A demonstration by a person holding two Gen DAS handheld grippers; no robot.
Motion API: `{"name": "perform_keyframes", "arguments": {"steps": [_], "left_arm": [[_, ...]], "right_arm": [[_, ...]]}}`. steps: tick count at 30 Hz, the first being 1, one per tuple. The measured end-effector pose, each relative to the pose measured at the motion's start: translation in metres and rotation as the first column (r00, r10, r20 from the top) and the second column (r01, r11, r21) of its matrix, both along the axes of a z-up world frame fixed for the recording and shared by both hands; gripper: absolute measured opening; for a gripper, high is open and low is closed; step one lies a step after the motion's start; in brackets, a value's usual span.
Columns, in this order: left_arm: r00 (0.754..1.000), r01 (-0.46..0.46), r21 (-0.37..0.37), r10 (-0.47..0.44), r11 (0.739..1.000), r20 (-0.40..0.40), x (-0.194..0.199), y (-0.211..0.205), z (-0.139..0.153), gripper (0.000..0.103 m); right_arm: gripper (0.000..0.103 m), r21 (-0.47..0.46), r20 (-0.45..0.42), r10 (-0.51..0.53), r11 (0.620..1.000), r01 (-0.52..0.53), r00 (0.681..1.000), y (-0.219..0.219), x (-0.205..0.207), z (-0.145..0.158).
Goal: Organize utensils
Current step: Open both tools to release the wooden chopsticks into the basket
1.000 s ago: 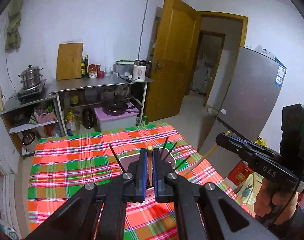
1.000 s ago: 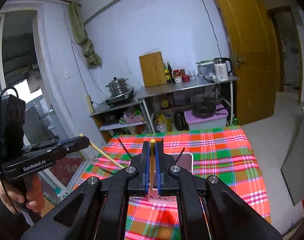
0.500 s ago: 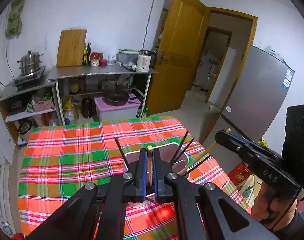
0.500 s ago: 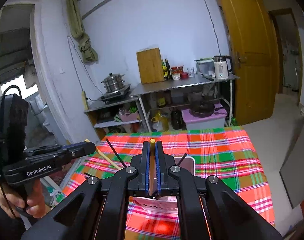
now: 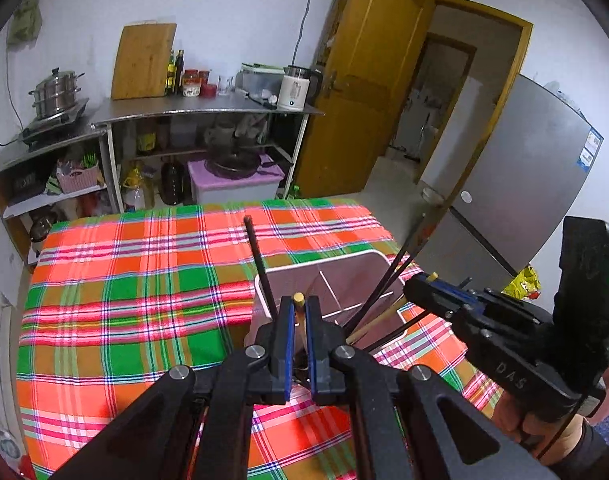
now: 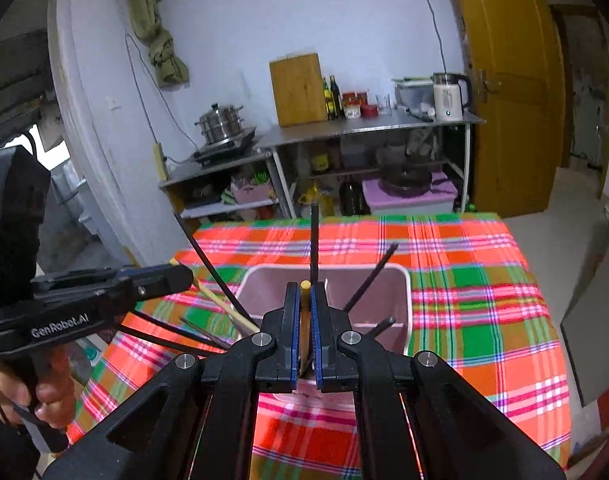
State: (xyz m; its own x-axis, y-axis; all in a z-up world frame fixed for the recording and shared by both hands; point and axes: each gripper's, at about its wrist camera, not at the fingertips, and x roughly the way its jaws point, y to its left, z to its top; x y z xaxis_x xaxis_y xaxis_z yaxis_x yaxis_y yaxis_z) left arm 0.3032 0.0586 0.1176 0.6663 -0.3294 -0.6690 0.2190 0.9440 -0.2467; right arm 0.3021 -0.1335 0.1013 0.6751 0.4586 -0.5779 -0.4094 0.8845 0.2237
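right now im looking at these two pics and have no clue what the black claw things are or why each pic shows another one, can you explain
No robot here: a person holds a handheld two-finger gripper in each hand, each with a wide-angle camera looking along its fingers. One picture comes from the left gripper, the other from the right gripper, so each view also catches the other tool off to the side. Each is shut on a light wooden chopstick: the left chopstick and the right chopstick. Below them, a plaid tablecloth covers the table, and on it stands a pale divided utensil bin with black chopsticks sticking out at angles.
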Motion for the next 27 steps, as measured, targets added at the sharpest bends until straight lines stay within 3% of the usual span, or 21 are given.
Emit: {"name": "perform_keyframes", "arguments": {"steps": [5, 8, 14, 25, 27], "left_arm": [[1.0, -0.001, 0.007, 0.001, 1.0, 0.006, -0.001, -0.001, -0.003, 0.006], [1.0, -0.004, 0.0, 0.004, 1.0, 0.024, -0.005, 0.001, 0.003, 0.007], [0.998, -0.01, 0.018, 0.009, 1.0, 0.055, -0.019, 0.001, 0.018, 0.009], [0.989, -0.041, 0.022, 0.037, 0.999, 0.146, -0.078, 0.0, 0.048, 0.01], [0.985, -0.044, 0.032, 0.038, 0.999, 0.168, -0.093, -0.004, 0.048, 0.011]], "right_arm": [[0.006, 0.0, -0.028, 0.004, 1.0, -0.004, 1.0, -0.001, 0.001, -0.004], [0.016, 0.009, -0.014, 0.005, 1.0, -0.005, 1.0, -0.004, -0.002, 0.002], [0.016, 0.023, 0.024, 0.023, 0.999, -0.023, 0.999, -0.011, -0.016, 0.022], [0.018, 0.039, 0.101, -0.003, 0.999, -0.001, 0.995, -0.036, -0.072, 0.048], [0.024, 0.043, 0.114, -0.013, 0.999, 0.008, 0.993, -0.041, -0.085, 0.05]]}}
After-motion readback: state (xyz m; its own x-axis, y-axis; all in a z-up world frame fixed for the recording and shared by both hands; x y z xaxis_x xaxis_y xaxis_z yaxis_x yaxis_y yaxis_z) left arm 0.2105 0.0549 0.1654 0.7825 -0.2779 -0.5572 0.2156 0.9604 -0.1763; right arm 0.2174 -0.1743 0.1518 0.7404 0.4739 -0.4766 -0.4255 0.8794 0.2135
